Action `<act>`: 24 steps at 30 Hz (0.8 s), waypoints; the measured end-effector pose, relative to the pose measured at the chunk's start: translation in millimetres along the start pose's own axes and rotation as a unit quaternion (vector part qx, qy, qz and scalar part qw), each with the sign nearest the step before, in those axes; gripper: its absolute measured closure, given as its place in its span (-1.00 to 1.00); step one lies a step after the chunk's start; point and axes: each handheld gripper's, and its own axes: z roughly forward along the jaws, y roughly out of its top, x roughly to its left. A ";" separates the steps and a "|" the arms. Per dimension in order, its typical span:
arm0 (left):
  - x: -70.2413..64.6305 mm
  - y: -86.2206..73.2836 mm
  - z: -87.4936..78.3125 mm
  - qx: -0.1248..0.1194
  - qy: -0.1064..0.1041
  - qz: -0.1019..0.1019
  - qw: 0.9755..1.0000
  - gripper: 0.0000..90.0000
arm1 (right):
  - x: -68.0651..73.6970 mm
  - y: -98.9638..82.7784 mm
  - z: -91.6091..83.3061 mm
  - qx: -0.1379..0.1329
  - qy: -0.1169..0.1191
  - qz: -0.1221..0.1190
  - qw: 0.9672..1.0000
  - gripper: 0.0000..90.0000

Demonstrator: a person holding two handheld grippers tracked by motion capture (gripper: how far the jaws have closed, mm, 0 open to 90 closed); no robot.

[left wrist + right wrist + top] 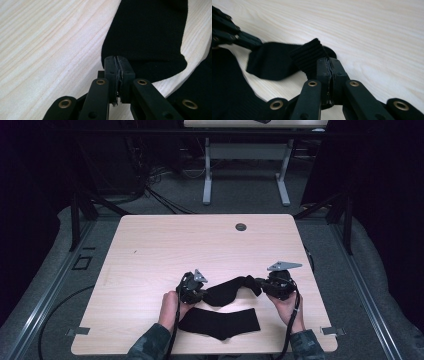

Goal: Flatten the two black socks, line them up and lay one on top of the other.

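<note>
- Two black socks on the pale wooden counter (150, 250), toward its 6 o'clock edge.
- Upper sock (227, 290) stretched between both tools: left tool (196, 292) clamped tight on one end, right tool (260, 285) clamped tight on the ribbed cuff (308, 56) at the other.
- Held at opposite ends, probably to pull the fabric straight and flat before laying it down.
- Middle of that sock sagging in a shallow arc, so not yet fully taut.
- Second sock (220, 322) lying flat and loose at 6 o'clock of the held one, just beside it, likely the mate waiting as a target for pairing.
- Left tool low at 9 o'clock of the sock, seemingly as an anchor; right tool at 3 o'clock, seemingly the pulling end.
</note>
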 end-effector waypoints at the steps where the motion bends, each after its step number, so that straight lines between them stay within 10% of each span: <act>1: 1.1 -0.6 -0.5 0.000 0.000 -0.001 1.000 0.95 | -2.7 -2.6 0.4 0.007 -0.002 -0.003 1.000 0.94; 24: 17.3 -14.4 -11.9 0.006 0.008 -0.013 1.000 0.63 | -7.1 -40.5 17.6 0.058 -0.010 -0.034 0.998 0.64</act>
